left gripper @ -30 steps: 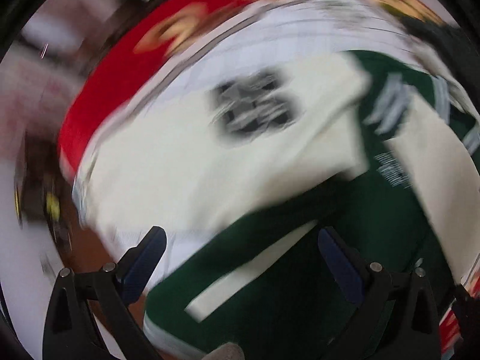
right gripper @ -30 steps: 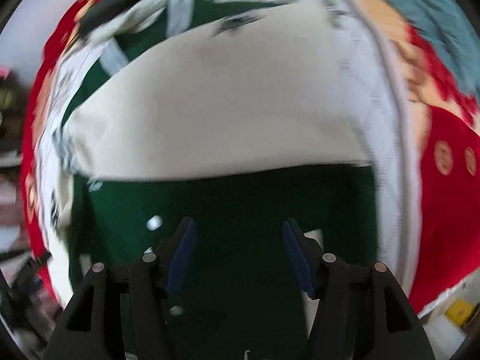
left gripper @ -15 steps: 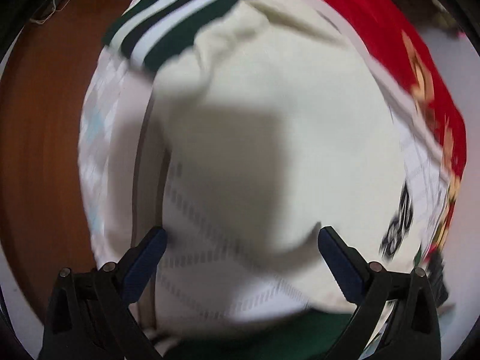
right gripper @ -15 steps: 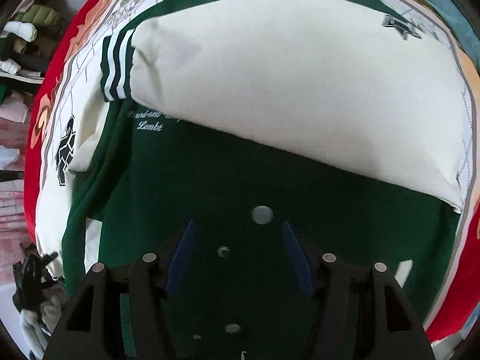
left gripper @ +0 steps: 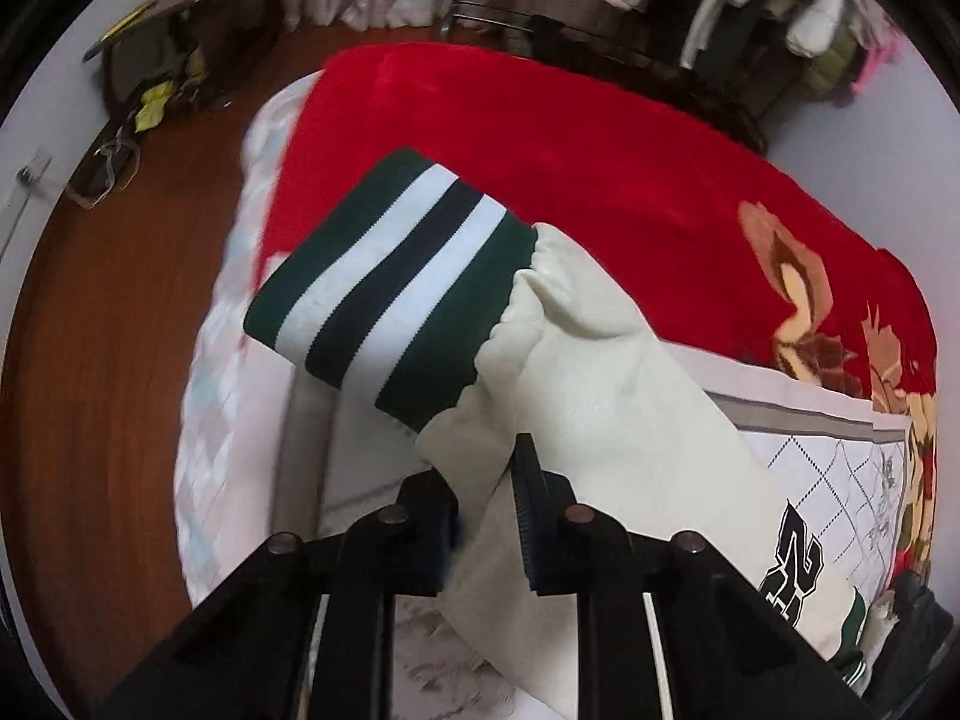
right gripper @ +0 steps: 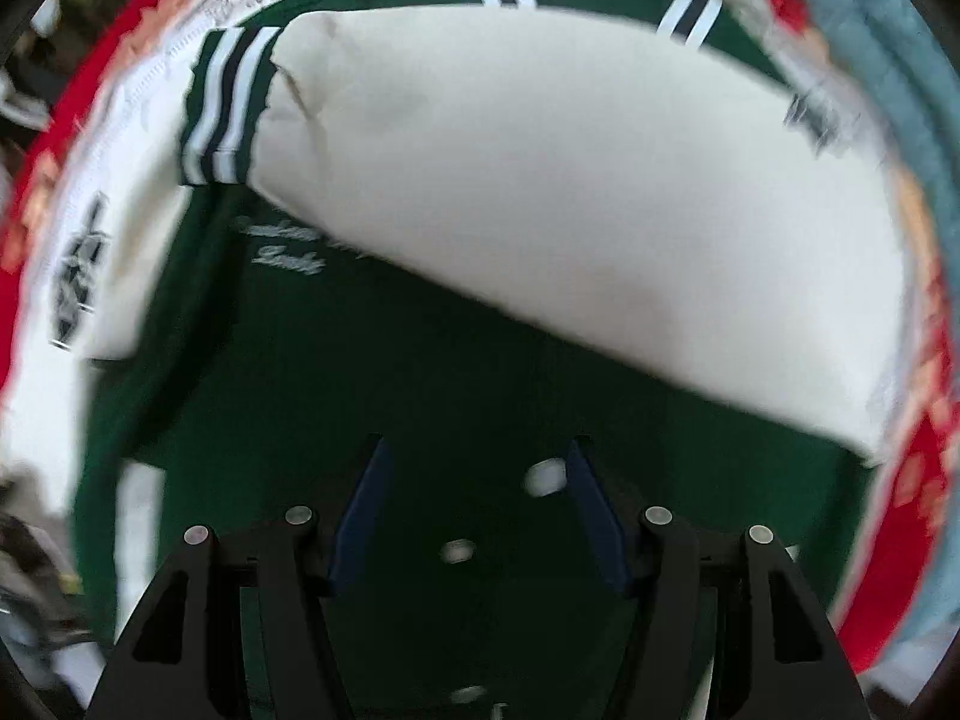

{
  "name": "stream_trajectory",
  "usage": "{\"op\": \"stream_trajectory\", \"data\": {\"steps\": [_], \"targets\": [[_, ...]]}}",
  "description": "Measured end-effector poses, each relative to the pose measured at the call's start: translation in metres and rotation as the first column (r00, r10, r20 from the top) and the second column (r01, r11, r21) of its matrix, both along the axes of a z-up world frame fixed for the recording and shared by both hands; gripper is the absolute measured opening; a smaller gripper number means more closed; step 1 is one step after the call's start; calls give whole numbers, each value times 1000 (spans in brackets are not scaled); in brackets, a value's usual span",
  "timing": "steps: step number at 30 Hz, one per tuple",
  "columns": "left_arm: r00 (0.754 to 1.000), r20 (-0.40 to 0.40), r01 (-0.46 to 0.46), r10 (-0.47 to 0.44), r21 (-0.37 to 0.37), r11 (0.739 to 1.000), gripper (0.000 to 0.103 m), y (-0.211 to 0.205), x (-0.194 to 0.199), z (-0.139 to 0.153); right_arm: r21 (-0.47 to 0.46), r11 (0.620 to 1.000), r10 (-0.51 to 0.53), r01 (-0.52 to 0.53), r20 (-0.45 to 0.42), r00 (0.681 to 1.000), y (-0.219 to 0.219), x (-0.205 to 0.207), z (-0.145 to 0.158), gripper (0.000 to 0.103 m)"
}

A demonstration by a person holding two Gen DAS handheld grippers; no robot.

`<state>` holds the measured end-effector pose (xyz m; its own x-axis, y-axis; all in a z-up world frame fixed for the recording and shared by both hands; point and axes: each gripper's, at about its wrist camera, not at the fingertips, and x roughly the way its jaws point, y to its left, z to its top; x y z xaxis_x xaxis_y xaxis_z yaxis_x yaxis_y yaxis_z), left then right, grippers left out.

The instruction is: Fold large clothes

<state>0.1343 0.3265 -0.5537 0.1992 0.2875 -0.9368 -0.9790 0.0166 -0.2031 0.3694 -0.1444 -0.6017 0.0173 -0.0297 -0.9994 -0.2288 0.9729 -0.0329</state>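
Jacket (right gripper: pixel 420 420) lies flat on the bed (left gripper: pixel 576 138), 1 cream sleeve (right gripper: pixel 570 198) folded across its green body. Left gripper (left gripper: pixel 486 498) fingers clenched on the other sleeve (left gripper: pixel 600 396) near its striped cuff (left gripper: pixel 390 282) — sleeve-fold step. Right gripper (right gripper: pixel 474 504) fingers released, hovering over the body. Next, likely: carry this sleeve across too.

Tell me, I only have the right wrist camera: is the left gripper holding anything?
Observer: Yes, the left gripper is shut on the cream sleeve, just behind its striped cuff.
Operator: What's beyond that cuff?
Observer: The red blanket; the cuff sticks out in front of it.
Operator: And left of the bed?
Observer: Brown wooden floor.
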Motion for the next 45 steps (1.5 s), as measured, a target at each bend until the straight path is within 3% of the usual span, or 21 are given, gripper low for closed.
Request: {"op": "stream_trajectory", "data": {"steps": [4,5,6,7,8,9,12,15,18,21,22,24,25,27,30,31,33,39,41,43,45], "targets": [[999,24,29,-27,-65,997,60,17,23,-22,-42,999,11,-9,54,998,7,5,1,70],[999,1,50,-50,-55,997,60,21,30,-21,-29,1000,-5,6,50,999,7,7,-1,70],[997,-28,73,-74,-37,997,60,18,38,-18,-25,1000,-17,18,48,999,8,9,-2,71],[995,-34,96,-96,-9,995,49,17,45,-13,-22,999,-29,30,47,998,9,11,-4,71],[993,-53,106,-105,19,994,32,17,50,-8,-24,999,-39,40,47,998,10,14,-6,71],[992,-71,110,-107,35,993,9,17,53,-3,-30,999,-43,45,49,998,11,17,-7,71],[989,-80,133,-125,93,987,5,15,65,19,-36,997,-60,62,57,997,11,26,-9,71],[971,-138,221,-196,199,955,4,0,90,57,-47,996,-67,71,77,995,14,35,-6,71],[933,-212,346,-290,317,883,4,-23,126,103,-33,996,-83,86,100,992,10,45,2,71],[871,-265,490,-415,396,776,3,-60,174,144,2,993,-121,122,101,988,2,49,10,71],[833,-282,553,-476,417,721,3,-82,195,158,22,990,-143,141,99,985,-6,51,13,71],[775,-296,630,-559,430,646,3,-115,224,173,39,985,-171,168,101,980,-27,61,17,71],[724,-306,685,-618,425,592,3,-142,245,179,50,980,-197,193,103,975,-41,62,20,71],[650,-294,747,-701,418,517,3,-184,277,185,53,970,-240,236,102,965,-69,63,24,71],[514,-237,831,-824,377,410,3,-263,322,183,52,951,-308,304,101,946,-112,62,25,71],[455,-218,860,-863,360,362,3,-298,336,180,47,939,-343,340,101,934,-135,62,24,71],[364,-178,898,-914,328,294,3,-350,353,175,39,917,-399,397,99,912,-167,56,23,71],[25,-152,965,-988,264,-16,3,-518,376,137,23,833,-553,553,76,829,-264,32,11,71],[-32,-152,975,-988,211,-64,3,-542,375,122,20,808,-589,589,64,806,-287,18,8,71],[-71,-173,985,-982,145,-97,4,-562,372,103,12,791,-611,611,55,790,-306,3,6,71],[-86,-195,988,-977,112,-109,5,-570,370,94,17,775,-632,632,33,774,-324,-5,2,71]]}}
